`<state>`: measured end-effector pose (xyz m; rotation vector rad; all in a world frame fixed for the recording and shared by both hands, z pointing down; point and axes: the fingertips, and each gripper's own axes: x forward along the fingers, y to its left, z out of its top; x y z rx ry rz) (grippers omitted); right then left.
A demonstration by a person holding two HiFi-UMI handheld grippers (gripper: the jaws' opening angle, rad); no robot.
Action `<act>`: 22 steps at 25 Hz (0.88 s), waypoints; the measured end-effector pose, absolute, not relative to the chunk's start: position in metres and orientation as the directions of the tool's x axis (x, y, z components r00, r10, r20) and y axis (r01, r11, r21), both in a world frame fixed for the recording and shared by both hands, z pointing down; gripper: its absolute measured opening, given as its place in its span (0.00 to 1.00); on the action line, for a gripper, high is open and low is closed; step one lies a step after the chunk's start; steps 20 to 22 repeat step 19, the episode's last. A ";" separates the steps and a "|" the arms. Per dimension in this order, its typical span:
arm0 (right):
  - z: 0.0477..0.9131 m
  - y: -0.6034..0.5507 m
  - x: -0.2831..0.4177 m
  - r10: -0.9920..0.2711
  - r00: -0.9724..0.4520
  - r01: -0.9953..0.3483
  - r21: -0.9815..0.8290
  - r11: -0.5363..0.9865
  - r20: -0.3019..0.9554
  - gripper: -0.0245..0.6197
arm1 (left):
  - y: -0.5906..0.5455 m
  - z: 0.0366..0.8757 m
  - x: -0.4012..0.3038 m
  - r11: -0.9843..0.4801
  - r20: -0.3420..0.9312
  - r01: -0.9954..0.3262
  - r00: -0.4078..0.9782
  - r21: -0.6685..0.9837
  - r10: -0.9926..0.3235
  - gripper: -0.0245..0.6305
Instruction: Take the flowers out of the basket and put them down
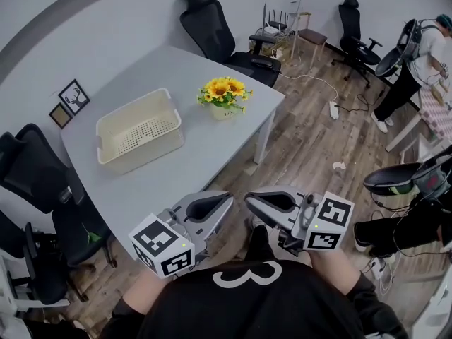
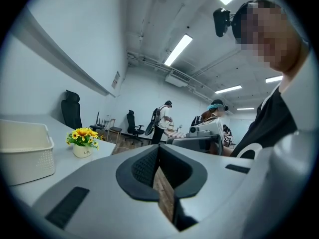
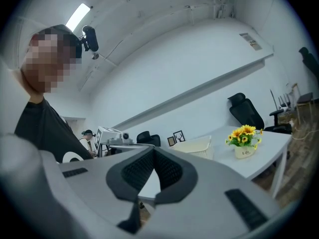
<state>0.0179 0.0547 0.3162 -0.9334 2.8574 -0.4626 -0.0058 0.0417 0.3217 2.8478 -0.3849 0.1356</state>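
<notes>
Left gripper (image 1: 227, 199) and right gripper (image 1: 248, 200) are both clenched, jaw tips together with nothing between them, side by side off the near table edge. The bunch of yellow sunflowers with green leaves in a small white pot (image 1: 224, 96) stands upright on the grey rectangular table (image 1: 205, 154), outside the cream perforated plastic basket (image 1: 141, 154) and apart from it. The pot's dark lettering is too small to read.

Grey table (image 1: 212, 147), black chair (image 1: 212, 23) behind (picture frames (image 1: 73, 96) at corner)

Left claw (image 2: 158, 153) jaws together, nothing between; flowers (image 2: 83, 137) stand near the table's (image 2: 70, 171) far edge, apart from the basket (image 2: 25, 153).
</notes>
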 end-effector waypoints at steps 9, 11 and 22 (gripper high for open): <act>0.316 0.064 0.025 -0.610 -0.792 -0.583 -0.299 0.755 0.005 0.05 | 0.049 0.319 0.000 -0.939 0.116 -0.239 0.969 0.248 -0.217 0.06; 0.316 0.066 0.028 -0.616 -0.788 -0.590 -0.298 0.751 0.007 0.05 | 0.051 0.319 0.003 -0.941 0.115 -0.230 0.971 0.248 -0.208 0.06; 0.321 0.065 0.035 -0.627 -0.779 -0.596 -0.314 0.738 0.004 0.05 | 0.050 0.321 0.008 -0.937 0.119 -0.229 0.972 0.265 -0.204 0.06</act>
